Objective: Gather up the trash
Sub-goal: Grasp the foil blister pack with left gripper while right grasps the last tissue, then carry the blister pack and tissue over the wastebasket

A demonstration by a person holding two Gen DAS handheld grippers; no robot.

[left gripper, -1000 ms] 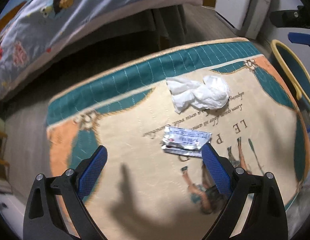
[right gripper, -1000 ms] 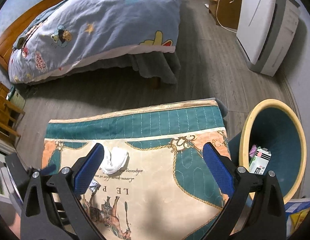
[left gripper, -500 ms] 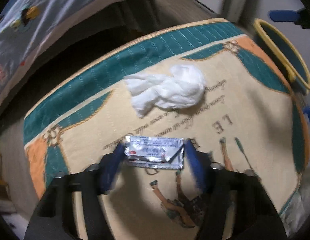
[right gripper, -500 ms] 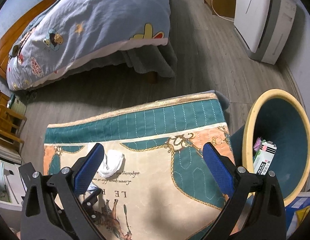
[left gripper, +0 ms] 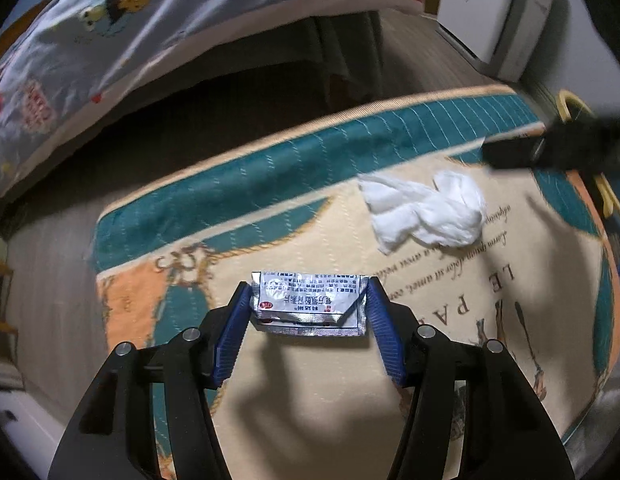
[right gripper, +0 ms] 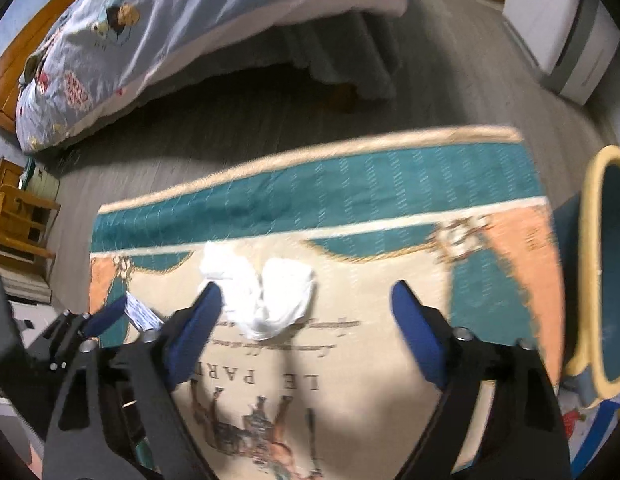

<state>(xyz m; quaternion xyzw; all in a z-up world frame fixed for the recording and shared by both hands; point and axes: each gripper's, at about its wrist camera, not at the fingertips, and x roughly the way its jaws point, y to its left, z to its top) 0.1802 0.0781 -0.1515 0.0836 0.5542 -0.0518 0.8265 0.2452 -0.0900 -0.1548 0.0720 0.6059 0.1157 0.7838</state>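
Gripping foil packet [left gripper: 308, 303] in left claw [left gripper: 308, 312]: squeeze evenly; right claw [right gripper: 306, 308] gapes above tissue [right gripper: 266, 296].

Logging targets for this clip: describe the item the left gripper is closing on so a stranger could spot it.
On the printed mat beside the bed, look between the left gripper fingers. There sits a flat silver foil packet with printed text and a red mark, unlike the crumpled white tissue farther back.
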